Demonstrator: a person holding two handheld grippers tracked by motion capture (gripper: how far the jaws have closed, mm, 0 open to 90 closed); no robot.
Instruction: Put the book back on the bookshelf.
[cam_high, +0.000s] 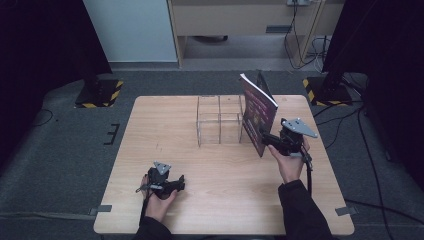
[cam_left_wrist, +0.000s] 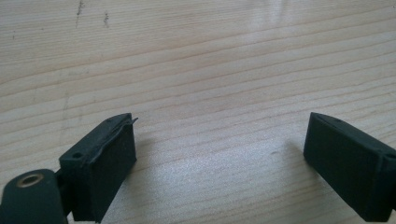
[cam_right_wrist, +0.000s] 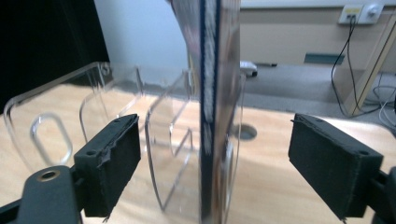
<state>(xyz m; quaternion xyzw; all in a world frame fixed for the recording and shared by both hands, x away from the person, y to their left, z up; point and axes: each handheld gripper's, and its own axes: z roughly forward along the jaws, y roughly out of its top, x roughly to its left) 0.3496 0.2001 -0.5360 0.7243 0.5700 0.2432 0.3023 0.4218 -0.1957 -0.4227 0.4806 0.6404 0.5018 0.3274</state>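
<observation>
A thin book with a dark purple cover (cam_high: 258, 112) stands upright at the right end of a clear acrylic rack (cam_high: 220, 120) on the wooden table (cam_high: 225, 200). My right gripper (cam_high: 264, 137) reaches its near lower edge from the right. In the right gripper view the book's edge (cam_right_wrist: 212, 93) rises between the two black pads (cam_right_wrist: 109, 163) with a wide gap on each side, so that gripper (cam_right_wrist: 212, 163) is open. The rack's clear walls (cam_right_wrist: 116, 93) lie behind and around the book. My left gripper (cam_high: 181, 182) rests at the front left, open over bare wood (cam_left_wrist: 219, 154).
Black stands on yellow-and-black striped bases sit on the floor at the back left (cam_high: 97, 92) and back right (cam_high: 325, 90). Cables (cam_high: 370, 150) trail over the floor on the right. A wooden cabinet (cam_high: 240, 20) is behind the table.
</observation>
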